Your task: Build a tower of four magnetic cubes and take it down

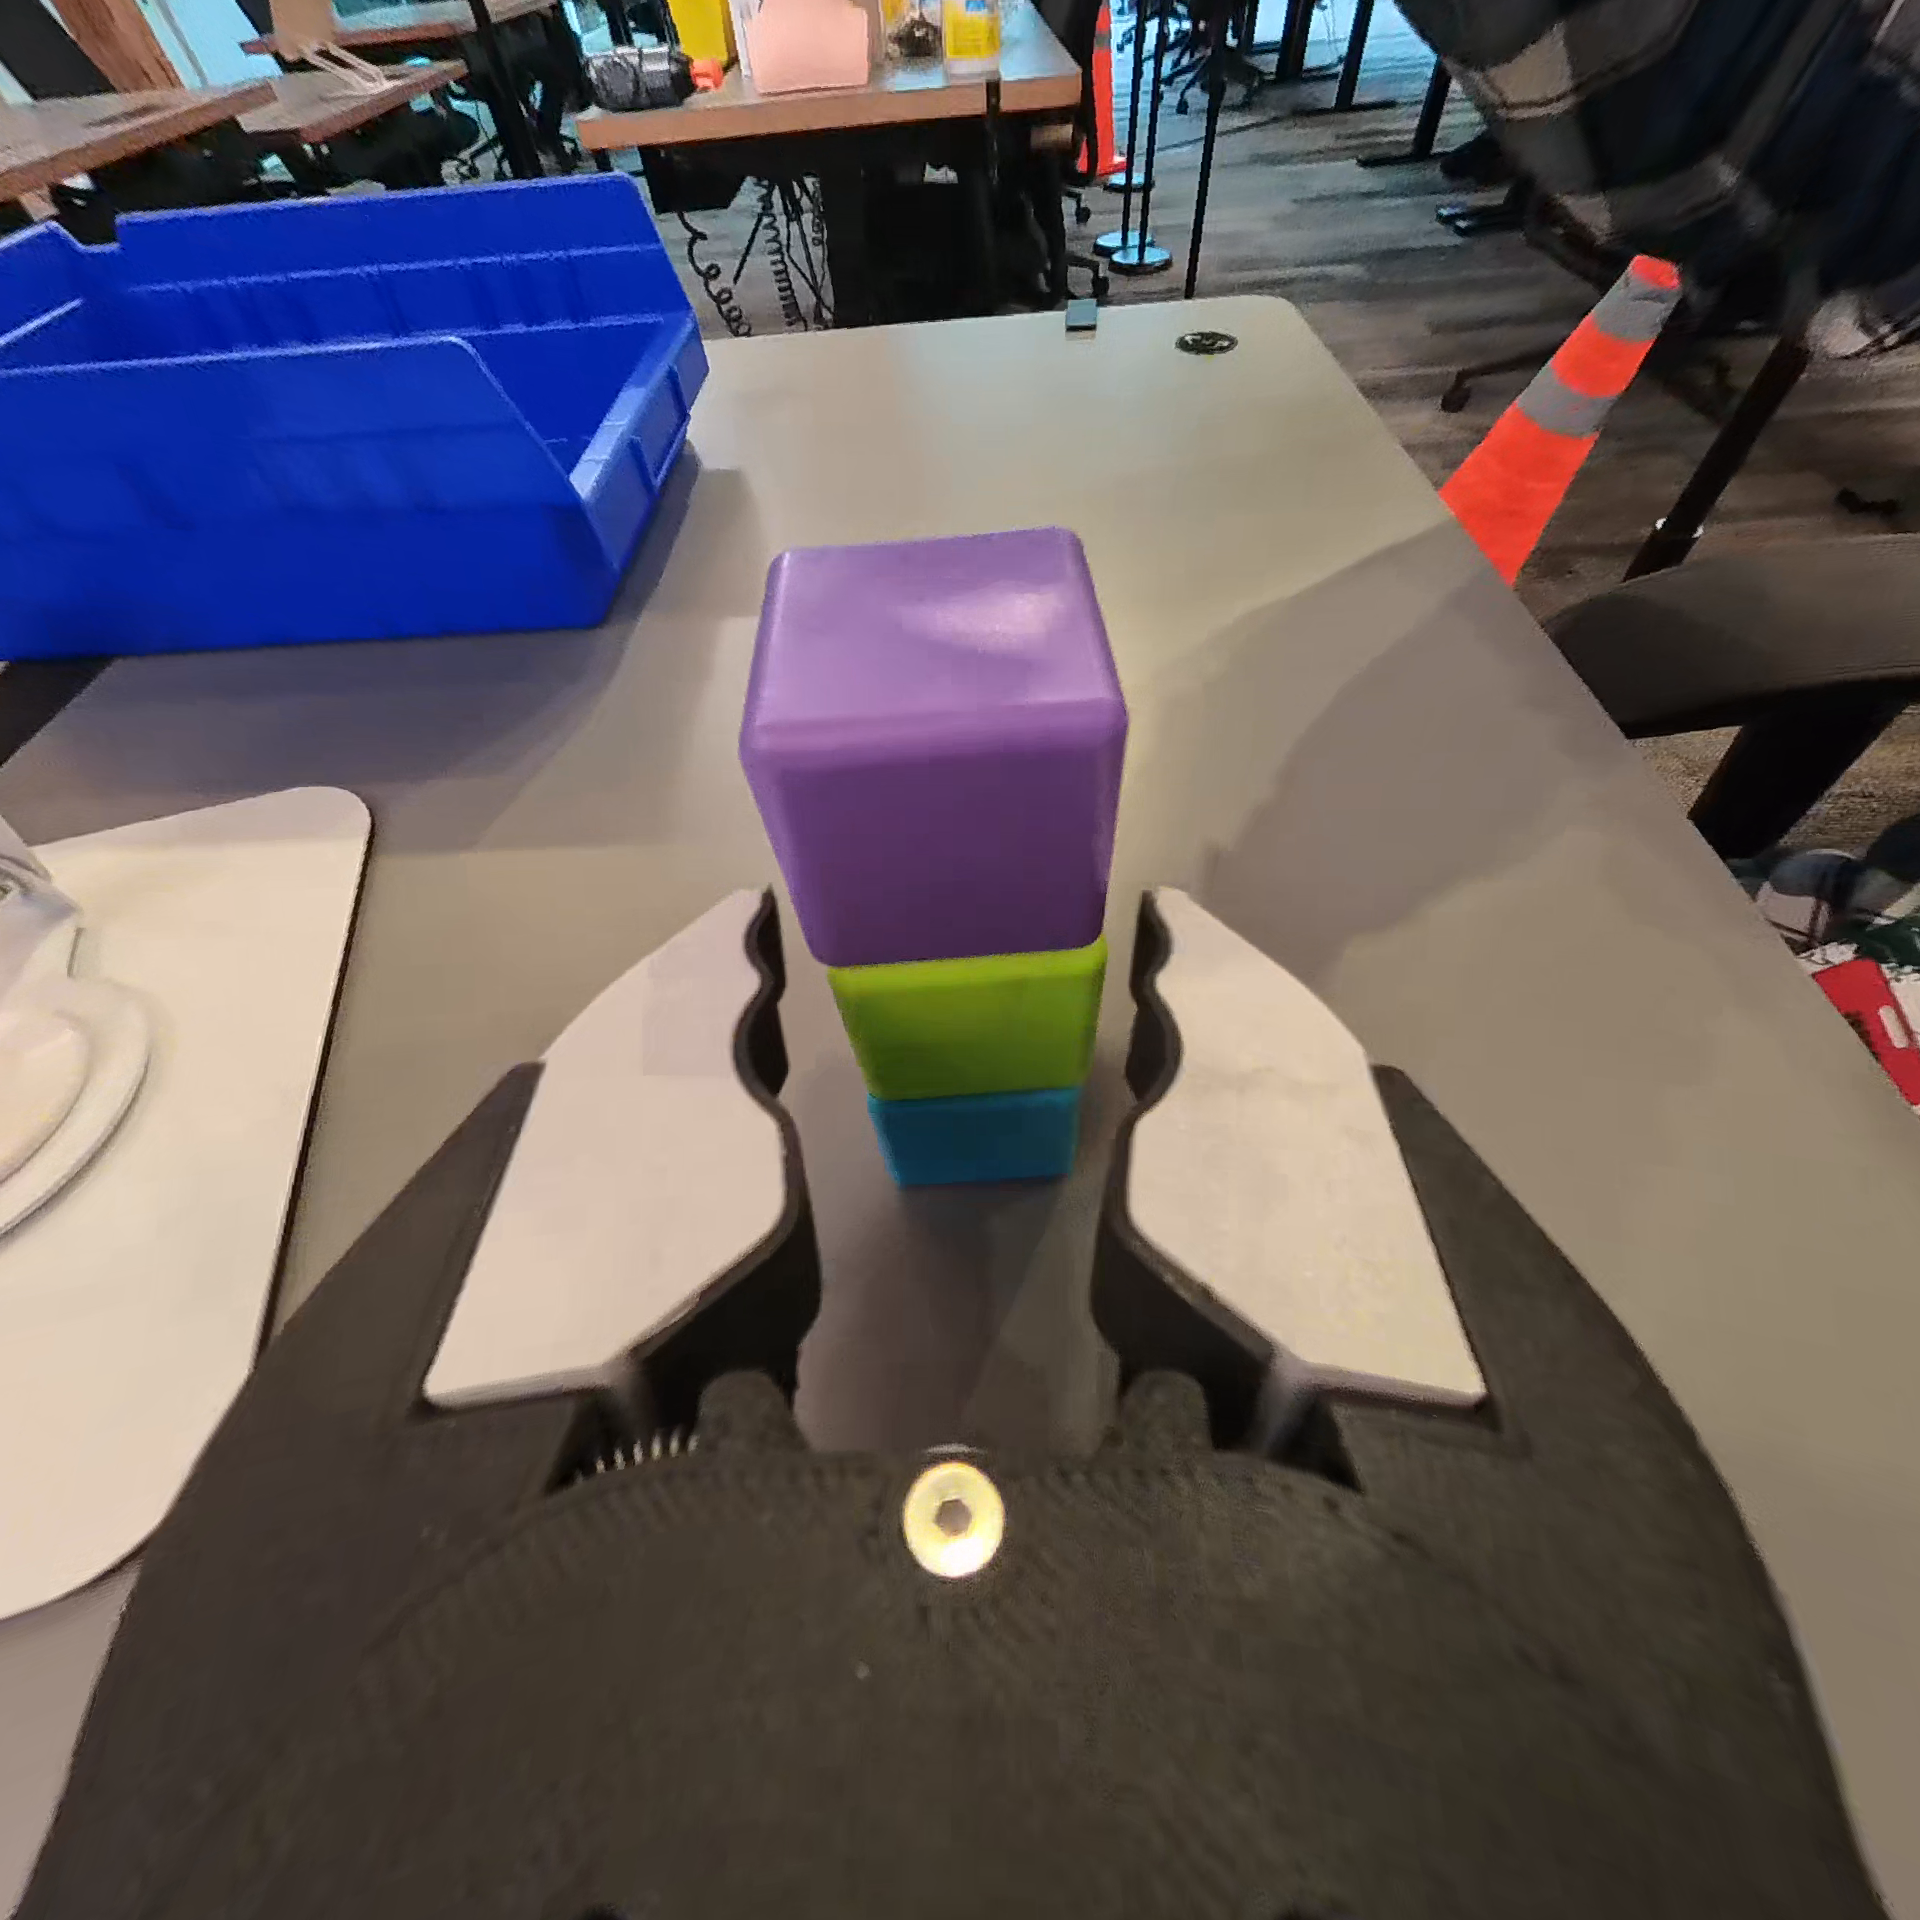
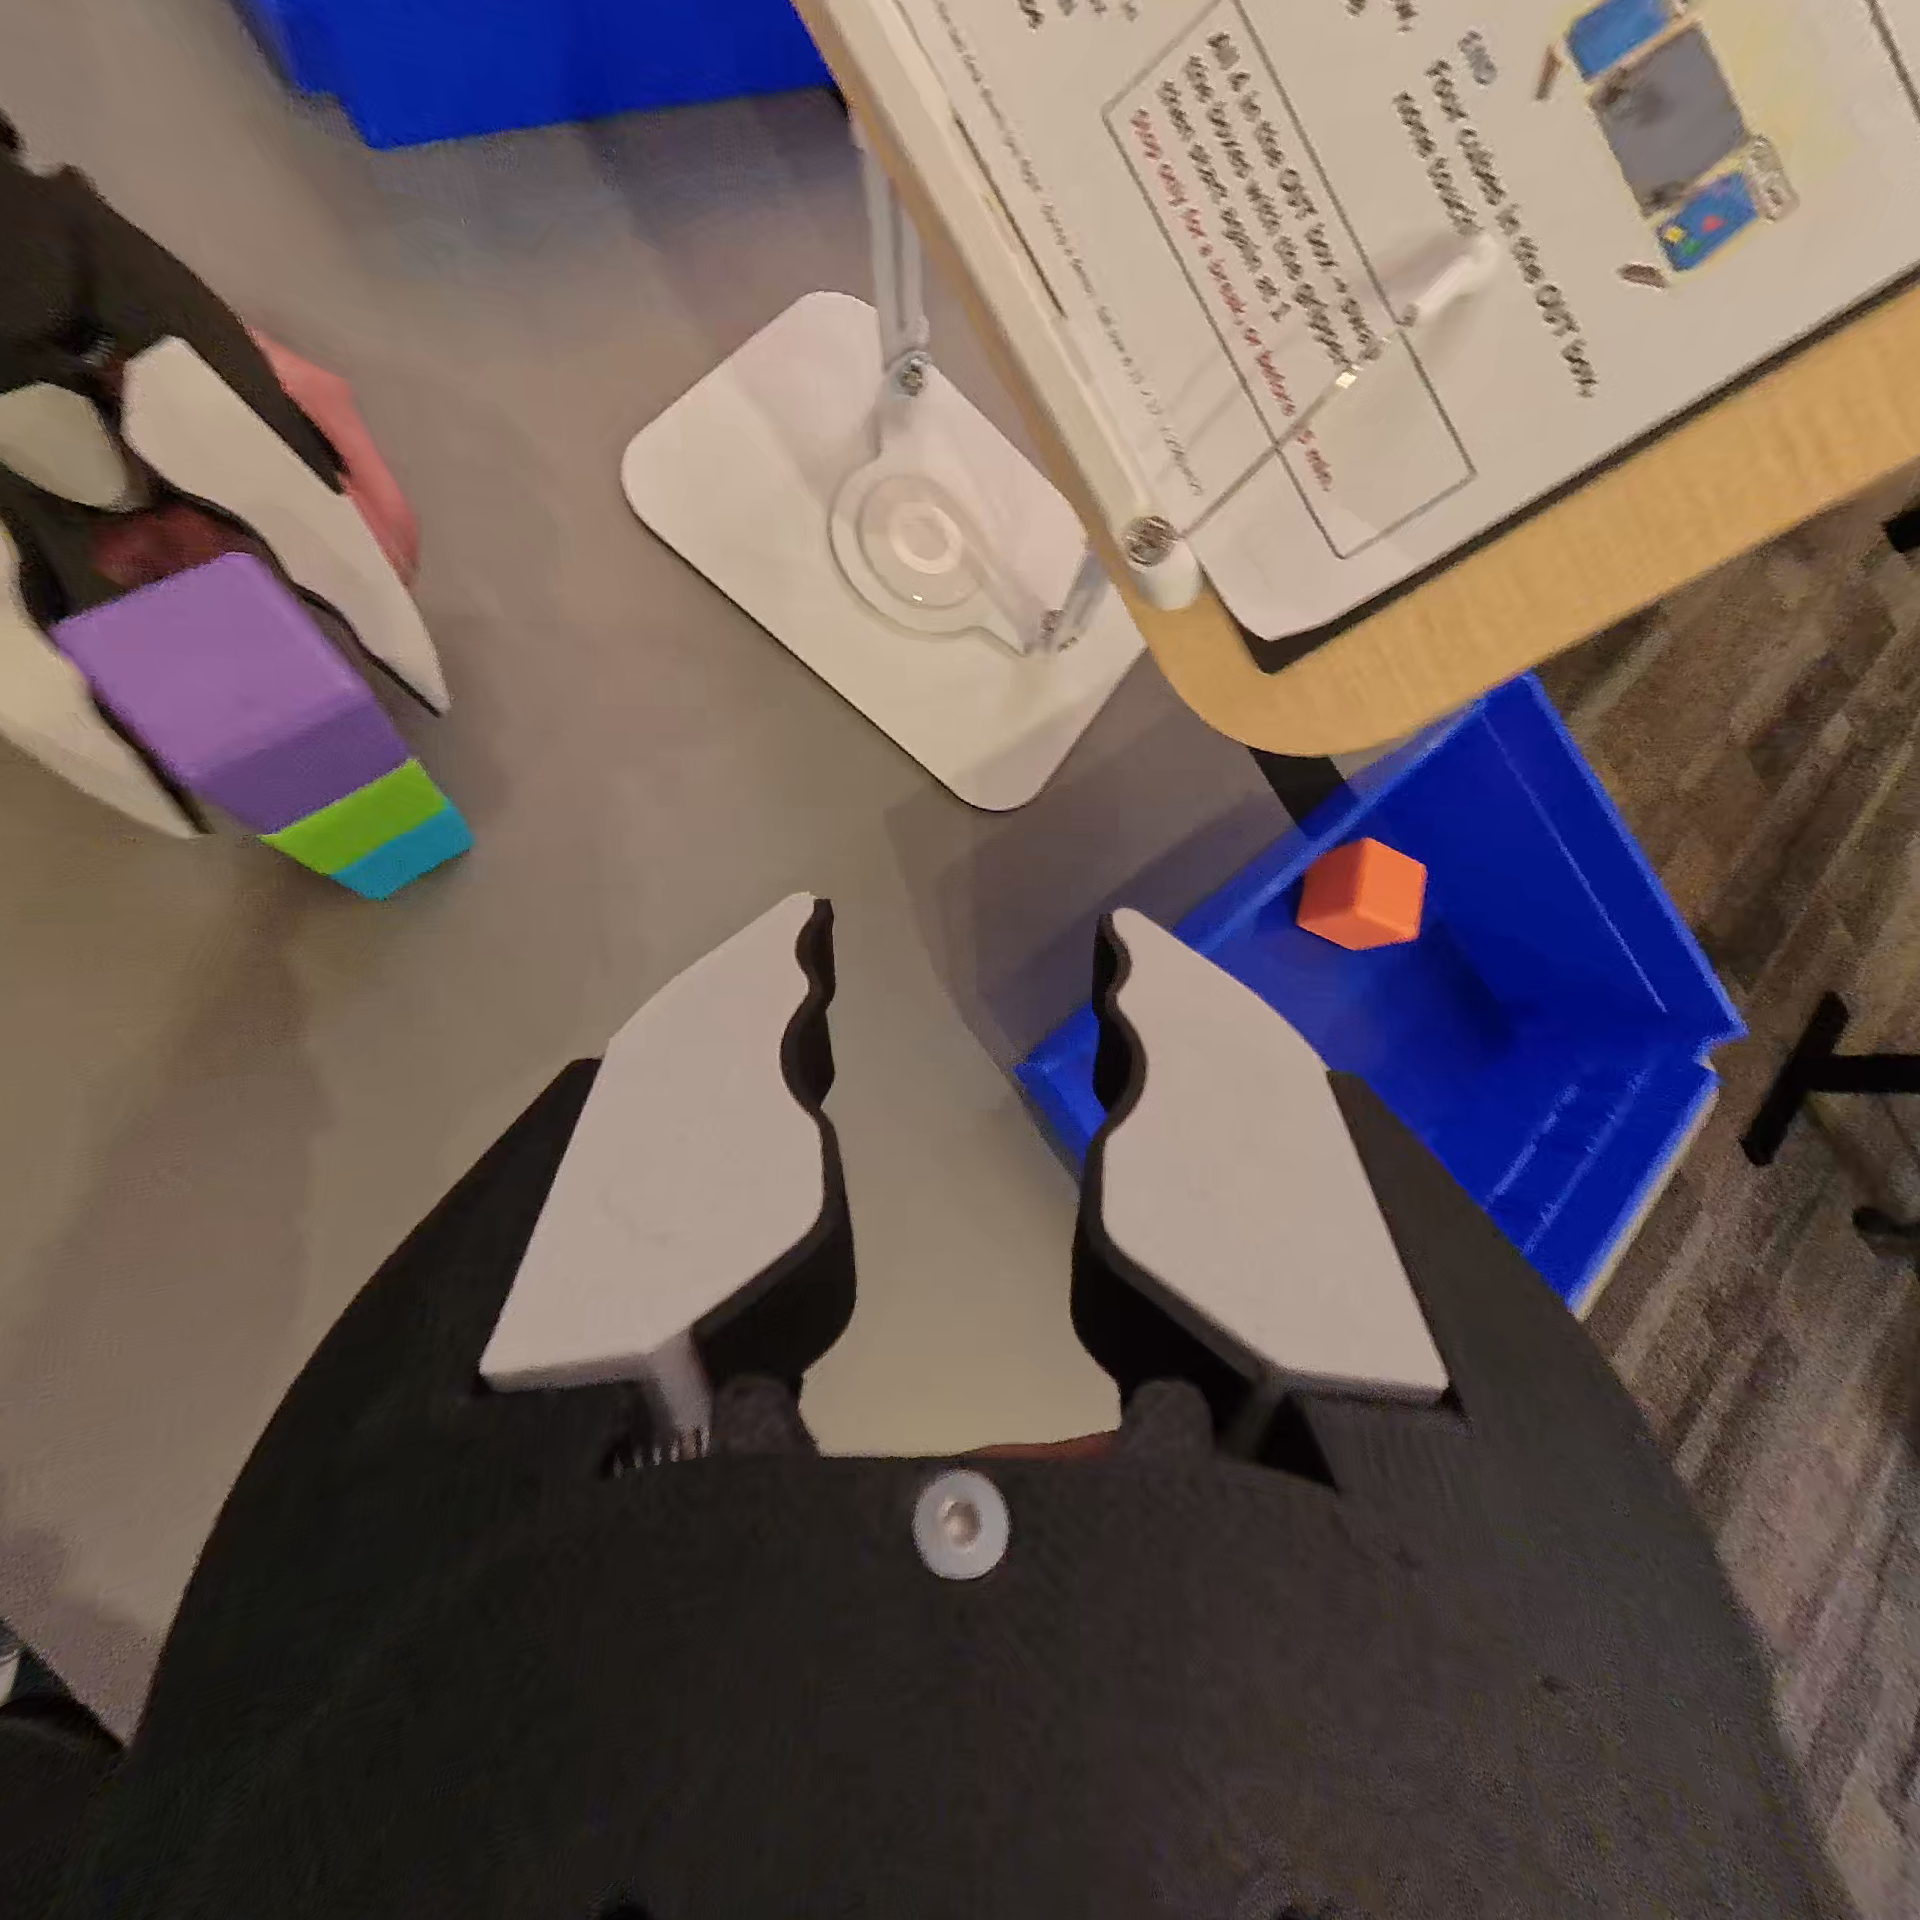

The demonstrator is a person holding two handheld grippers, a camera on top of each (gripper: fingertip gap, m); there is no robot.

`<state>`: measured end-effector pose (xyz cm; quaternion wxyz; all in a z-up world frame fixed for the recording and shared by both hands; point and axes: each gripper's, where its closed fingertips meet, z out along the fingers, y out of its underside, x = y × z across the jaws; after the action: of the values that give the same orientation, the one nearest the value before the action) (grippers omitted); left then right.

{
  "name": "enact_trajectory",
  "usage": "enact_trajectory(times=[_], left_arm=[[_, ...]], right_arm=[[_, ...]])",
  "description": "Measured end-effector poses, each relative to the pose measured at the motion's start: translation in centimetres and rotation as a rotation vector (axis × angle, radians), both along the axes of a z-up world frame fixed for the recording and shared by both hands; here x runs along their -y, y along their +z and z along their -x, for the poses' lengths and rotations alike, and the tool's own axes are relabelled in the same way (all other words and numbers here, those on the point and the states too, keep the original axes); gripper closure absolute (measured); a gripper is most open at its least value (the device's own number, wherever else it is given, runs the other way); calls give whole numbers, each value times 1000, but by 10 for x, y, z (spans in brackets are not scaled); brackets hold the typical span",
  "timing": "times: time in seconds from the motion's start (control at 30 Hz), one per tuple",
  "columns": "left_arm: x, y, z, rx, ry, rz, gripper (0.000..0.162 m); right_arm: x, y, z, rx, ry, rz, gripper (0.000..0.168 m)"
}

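Three cubes stacked on the grey table [image 1: 1299,582]: purple cube [image 1: 935,748] on top, green cube [image 1: 971,1013] under it, blue cube [image 1: 977,1138] at the bottom, standing upright. The tower sits dead centre between the jaws of the left gripper [image 1: 951,914], and those jaws are spread wide, a clear gap on either side of the green cube, gripping nothing. From the right wrist view the same left gripper [image 2: 223,717] flanks the purple cube [image 2: 234,686], fingers either side of it, with the green cube [image 2: 358,816] and blue cube [image 2: 405,852] below; whether a finger grazes the purple one from this angle, I can't tell.

Over to the right gripper [image 2: 961,925]: jaws parted, nothing between them, just bare table [image 2: 312,1091] beneath. Beyond its right fingertip lies a blue bin [image 2: 1538,1132] with the orange cube [image 2: 1361,894] resting inside, well apart from the tower.

Ahead of the right jaws stands a white stand base [image 2: 769,499], and above it a tilted board holding an instruction sheet [image 2: 1455,270]. Left of the left jaws, another blue bin [image 1: 312,416] sits at the table's far side, and an orange traffic cone [image 1: 1558,416] stands on the floor to the right.
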<state>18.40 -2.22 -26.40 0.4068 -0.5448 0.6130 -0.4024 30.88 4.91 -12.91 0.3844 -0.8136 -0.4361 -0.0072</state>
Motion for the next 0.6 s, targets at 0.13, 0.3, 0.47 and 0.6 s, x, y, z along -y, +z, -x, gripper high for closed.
enact_trajectory(times=[0.13,0.3,0.47,0.6], left_arm=[[1,-2,-1,-16,-8,-3,113],[0,-2,-1,-17,-6,-10,113],[0,-2,-1,-18,-9,-10,113],[0,-2,-1,-18,-10,-7,113]], right_arm=[[17,-6,35,-24,119,45,118],[46,-26,92,3,319,153,114],[61,-59,128,133,439,245,107],[63,-85,136,235,483,329,104]])
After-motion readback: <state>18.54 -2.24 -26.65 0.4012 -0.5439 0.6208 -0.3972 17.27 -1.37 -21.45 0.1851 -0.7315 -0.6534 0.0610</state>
